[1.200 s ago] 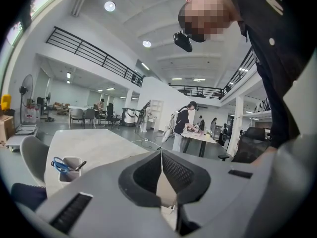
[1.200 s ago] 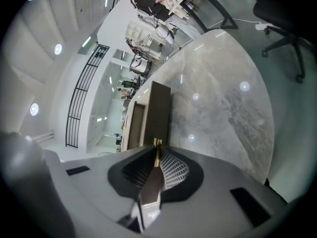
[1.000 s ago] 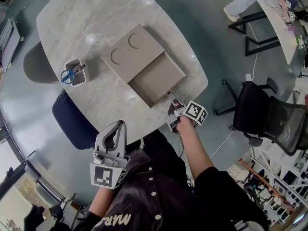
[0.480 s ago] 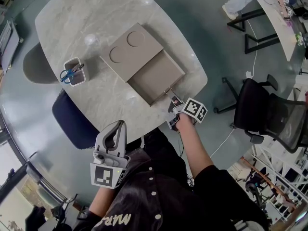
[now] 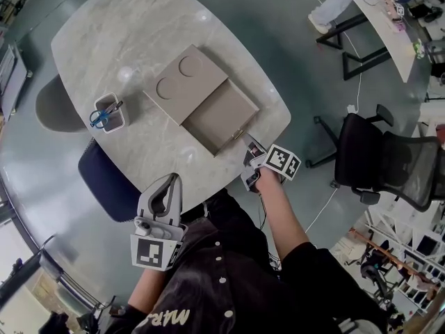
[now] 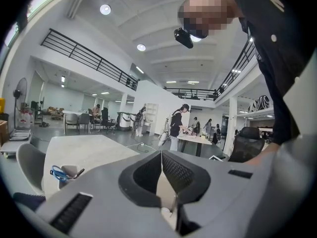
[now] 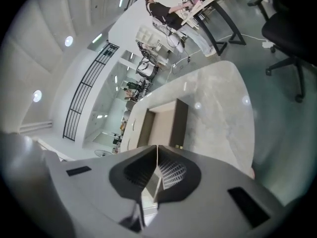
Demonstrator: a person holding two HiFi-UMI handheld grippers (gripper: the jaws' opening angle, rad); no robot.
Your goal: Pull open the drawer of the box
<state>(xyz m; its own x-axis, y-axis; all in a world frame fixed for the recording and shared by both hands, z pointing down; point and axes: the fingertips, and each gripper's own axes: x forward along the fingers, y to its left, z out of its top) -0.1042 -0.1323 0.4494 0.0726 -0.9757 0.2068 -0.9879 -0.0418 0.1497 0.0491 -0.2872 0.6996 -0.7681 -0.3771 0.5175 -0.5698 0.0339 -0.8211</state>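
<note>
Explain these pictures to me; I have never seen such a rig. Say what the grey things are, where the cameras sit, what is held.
No robot here: a person holds two grey two-jaw tools. One picture comes from a head camera looking down; the other two from cameras riding on the tools, looking along their jaws. On the marble table lie a flat beige box with its drawer open, and a cup holding blue scissors. The right tool sits by the drawer's handle, jaws together, gripping nothing. The left tool hangs off the table, shut and empty.
</note>
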